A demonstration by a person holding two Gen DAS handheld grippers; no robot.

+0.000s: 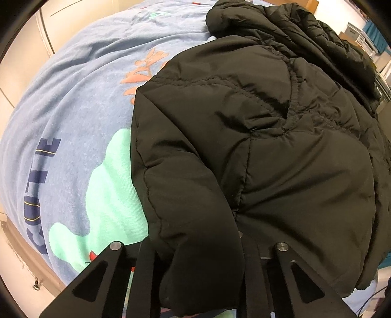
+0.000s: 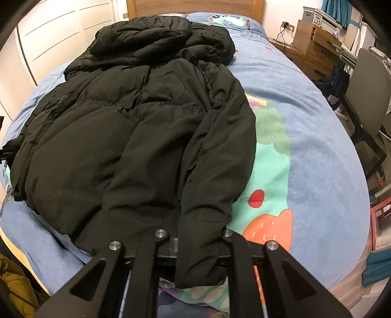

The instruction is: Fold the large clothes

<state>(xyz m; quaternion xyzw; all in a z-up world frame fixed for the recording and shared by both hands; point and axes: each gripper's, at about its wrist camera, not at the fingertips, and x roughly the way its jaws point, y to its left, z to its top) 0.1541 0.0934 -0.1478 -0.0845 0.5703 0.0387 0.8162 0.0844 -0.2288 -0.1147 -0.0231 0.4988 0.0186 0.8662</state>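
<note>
Nearest, left view: a sleeve cuff lies between the jaws of my left gripper; the jaws stand wide apart either side of it.
Nearest, right view: the other sleeve cuff lies between the jaws of my right gripper, likewise spread. I cannot tell whether either pair touches the cloth.
Thing: one black puffer jacket, padded, quilted seams, matt shell, creased; hood bunched at the far end.
Where: on the bed, over a blue printed cover, left of the bed's middle in the right view.
Long axis: near to far, hem and cuffs near me, hood toward the wooden headboard.
Key relation: the jacket lies straight ahead of both grippers, each sleeve running away from its jaws toward the shoulders. Neither arm is clearly nearer; each has its own cuff.
Judgement: sleeves are not yet folded across the body; next probably needs both jaws to pinch the cuffs first.
Risk: slick, thick padding may slip from a shallow pinch.
</note>
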